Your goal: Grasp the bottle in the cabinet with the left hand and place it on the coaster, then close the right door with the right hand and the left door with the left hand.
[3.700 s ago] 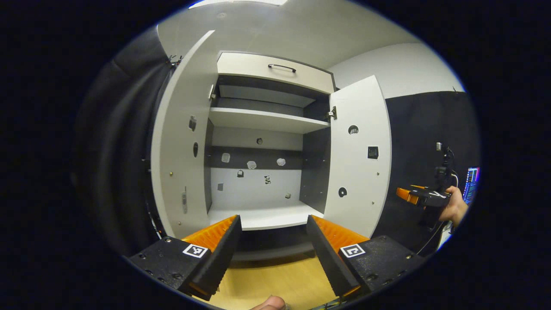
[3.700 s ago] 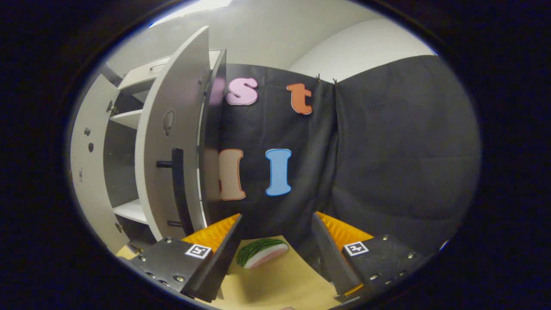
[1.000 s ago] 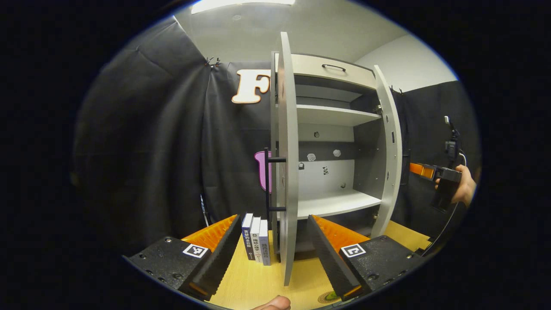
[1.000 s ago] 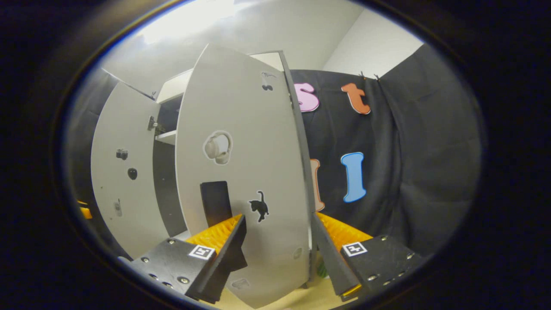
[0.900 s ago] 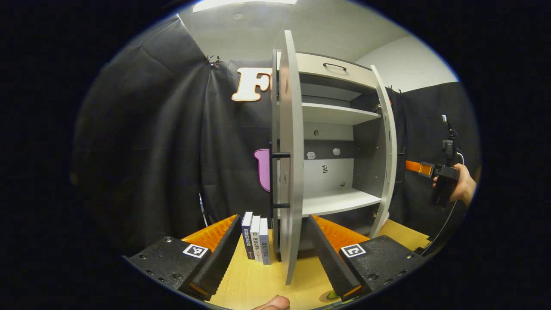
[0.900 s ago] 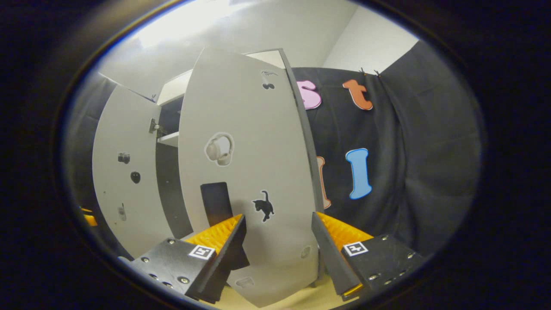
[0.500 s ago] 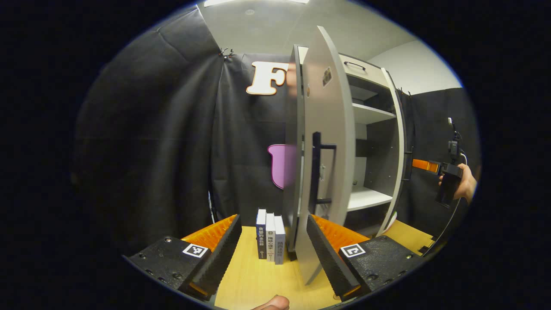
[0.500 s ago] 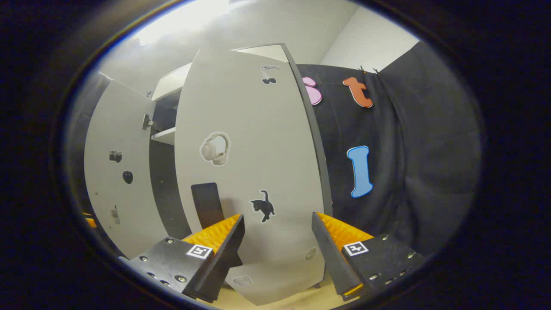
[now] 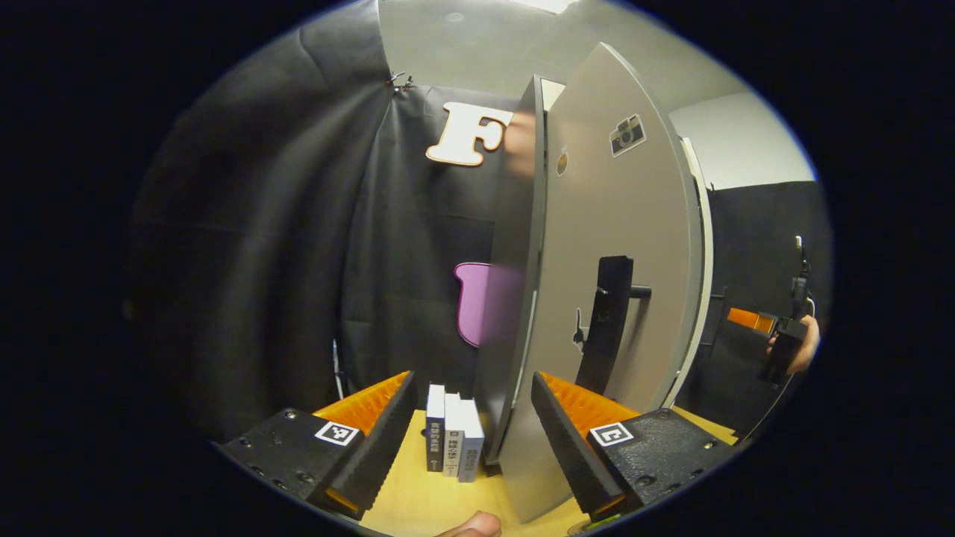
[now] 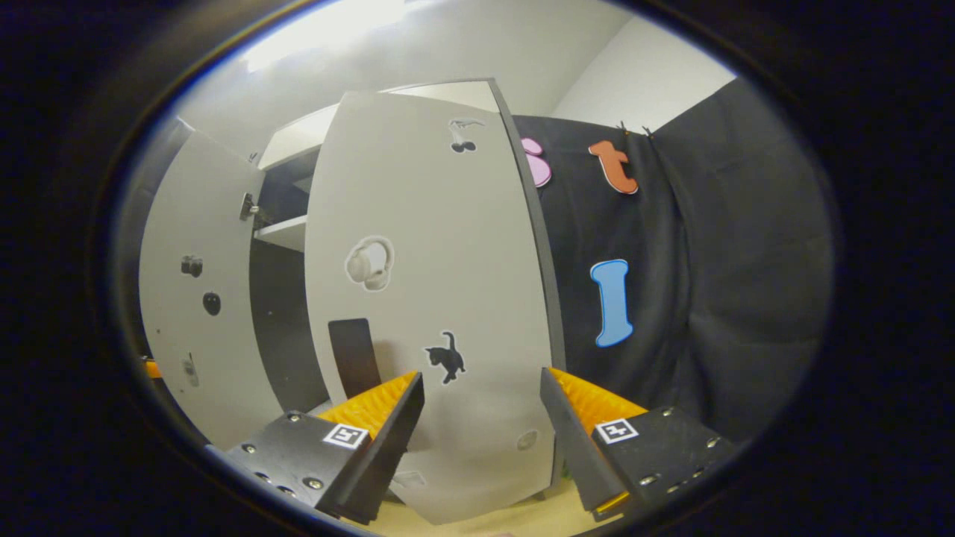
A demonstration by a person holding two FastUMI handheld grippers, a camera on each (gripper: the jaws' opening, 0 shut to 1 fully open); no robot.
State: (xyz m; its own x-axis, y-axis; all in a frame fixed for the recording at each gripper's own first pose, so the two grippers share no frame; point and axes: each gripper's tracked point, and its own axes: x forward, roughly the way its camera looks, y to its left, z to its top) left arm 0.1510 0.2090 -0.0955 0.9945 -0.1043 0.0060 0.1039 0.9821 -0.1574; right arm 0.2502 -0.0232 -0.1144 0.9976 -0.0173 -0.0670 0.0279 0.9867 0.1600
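The left gripper [image 9: 472, 425] is spread open on the near edge of the left door [image 9: 612, 246], books [image 9: 451, 432] just left. The right gripper [image 10: 481, 418] gapes before the right door [image 10: 433, 298], ajar. The bottle is hidden.

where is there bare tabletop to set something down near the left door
In the left gripper view, a bare strip of tabletop runs between the left hand-held gripper fingers, in front of the books. It is crowded just right of that: the books stand close beside the left door, whose lower corner swings over the table.
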